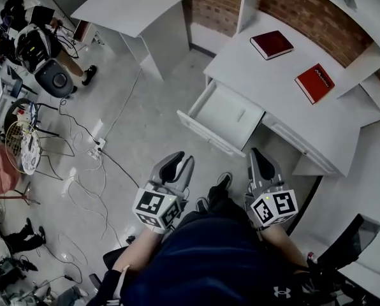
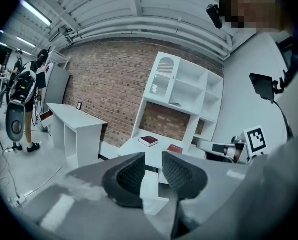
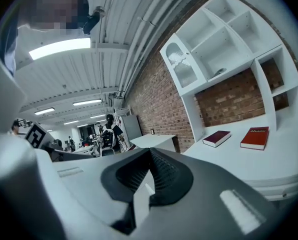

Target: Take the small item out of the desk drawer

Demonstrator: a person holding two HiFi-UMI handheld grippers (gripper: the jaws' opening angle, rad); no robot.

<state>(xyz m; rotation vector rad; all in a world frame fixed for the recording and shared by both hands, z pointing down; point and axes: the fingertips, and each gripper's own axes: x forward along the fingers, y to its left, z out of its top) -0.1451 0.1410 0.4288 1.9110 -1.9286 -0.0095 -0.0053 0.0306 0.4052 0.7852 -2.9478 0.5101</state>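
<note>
The small item [image 1: 240,115] looks like a tiny pale speck inside the open drawer [image 1: 203,131]. It is likely light, so pinch its sides softly. Well back from the drawer, the left gripper [image 1: 180,163] is a little open and the right gripper [image 1: 259,157] is closed. Both are empty.

I'm in a lab-like open workspace: bare brick wall [image 1: 209,2], white tables [image 1: 129,8], a shelf unit [image 2: 184,91], loose cables [image 1: 81,164] across the floor [image 1: 145,107], strip lights [image 3: 59,48] overhead.
</note>
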